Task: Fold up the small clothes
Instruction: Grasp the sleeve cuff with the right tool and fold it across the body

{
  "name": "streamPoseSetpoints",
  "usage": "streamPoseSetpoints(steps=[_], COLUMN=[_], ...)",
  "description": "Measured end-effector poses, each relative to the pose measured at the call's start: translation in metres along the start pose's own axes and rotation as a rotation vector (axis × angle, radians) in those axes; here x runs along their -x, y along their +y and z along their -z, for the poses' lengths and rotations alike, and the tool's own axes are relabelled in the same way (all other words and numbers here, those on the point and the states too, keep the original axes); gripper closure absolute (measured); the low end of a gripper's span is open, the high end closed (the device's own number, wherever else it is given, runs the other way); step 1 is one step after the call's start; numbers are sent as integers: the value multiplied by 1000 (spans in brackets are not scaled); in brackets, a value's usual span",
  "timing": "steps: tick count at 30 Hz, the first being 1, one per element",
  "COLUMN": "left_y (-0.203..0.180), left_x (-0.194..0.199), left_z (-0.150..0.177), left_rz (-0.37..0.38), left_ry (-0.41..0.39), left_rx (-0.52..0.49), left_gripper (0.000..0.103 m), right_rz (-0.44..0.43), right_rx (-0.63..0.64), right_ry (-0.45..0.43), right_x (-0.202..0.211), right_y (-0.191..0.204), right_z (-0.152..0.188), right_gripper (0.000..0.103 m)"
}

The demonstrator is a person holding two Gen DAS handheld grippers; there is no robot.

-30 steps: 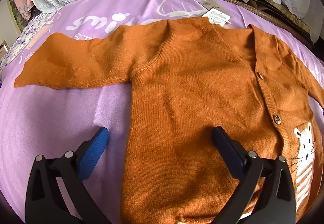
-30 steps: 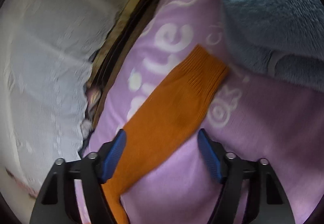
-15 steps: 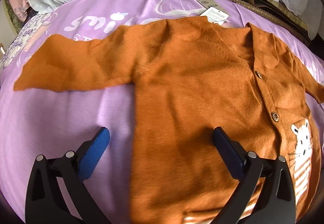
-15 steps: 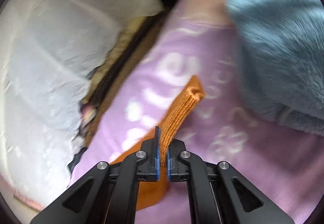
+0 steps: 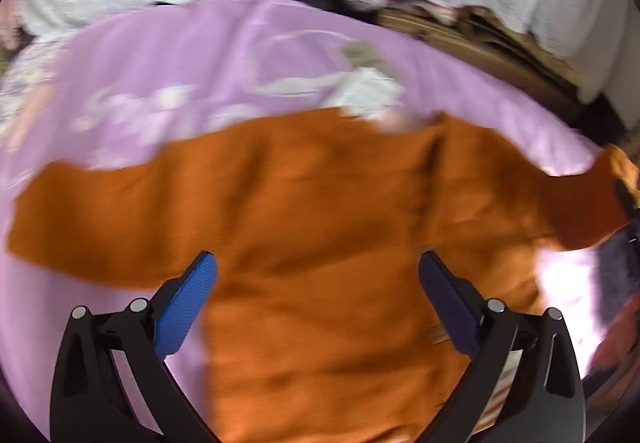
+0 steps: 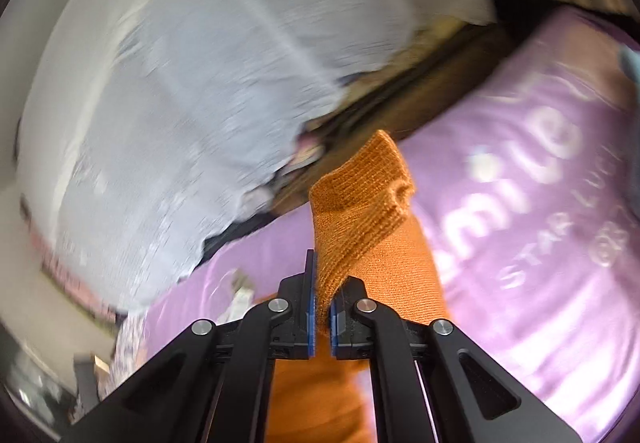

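At frame centre, the right gripper [image 6: 322, 307] pinches the orange cardigan [image 5: 320, 263]'s sleeve cuff [image 6: 360, 203] above the purple sheet [image 6: 540, 243], likely folding inward next, left gripper [image 5: 318, 287] gaping empty.

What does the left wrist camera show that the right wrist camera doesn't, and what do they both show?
Only the left wrist view: the cardigan's whole body, its far sleeve spread flat, the paper tags at the collar, and the left gripper open and empty above it.

Only the right wrist view: the right gripper shut on the ribbed cuff, lifted off the bed, and the word "smile" read clearly.

Both: the orange knit, the purple sheet and the white lace cover behind.
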State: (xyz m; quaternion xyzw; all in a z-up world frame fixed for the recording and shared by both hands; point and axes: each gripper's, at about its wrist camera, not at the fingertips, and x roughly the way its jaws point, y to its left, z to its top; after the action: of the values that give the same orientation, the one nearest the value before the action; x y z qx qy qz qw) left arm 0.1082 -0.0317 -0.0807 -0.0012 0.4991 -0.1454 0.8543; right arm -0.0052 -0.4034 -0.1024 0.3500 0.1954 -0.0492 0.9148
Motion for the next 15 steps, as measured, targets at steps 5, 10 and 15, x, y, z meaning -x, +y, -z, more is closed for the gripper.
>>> streamPoseSetpoints(steps=[5, 10, 15], left_y=[-70, -93, -69], left_x=[-11, -17, -8], left_z=[-20, -19, -24], left_rz=[91, 130, 77], left_ry=[16, 17, -31], left_rx=[-121, -132, -109], left_gripper=[5, 5, 5], right_rz=[-86, -149, -163], right_rx=[85, 152, 186], right_ry=[77, 138, 182], right_x=[-5, -10, -28], right_y=[48, 89, 121], right_z=[19, 33, 48], right_gripper=[98, 97, 97])
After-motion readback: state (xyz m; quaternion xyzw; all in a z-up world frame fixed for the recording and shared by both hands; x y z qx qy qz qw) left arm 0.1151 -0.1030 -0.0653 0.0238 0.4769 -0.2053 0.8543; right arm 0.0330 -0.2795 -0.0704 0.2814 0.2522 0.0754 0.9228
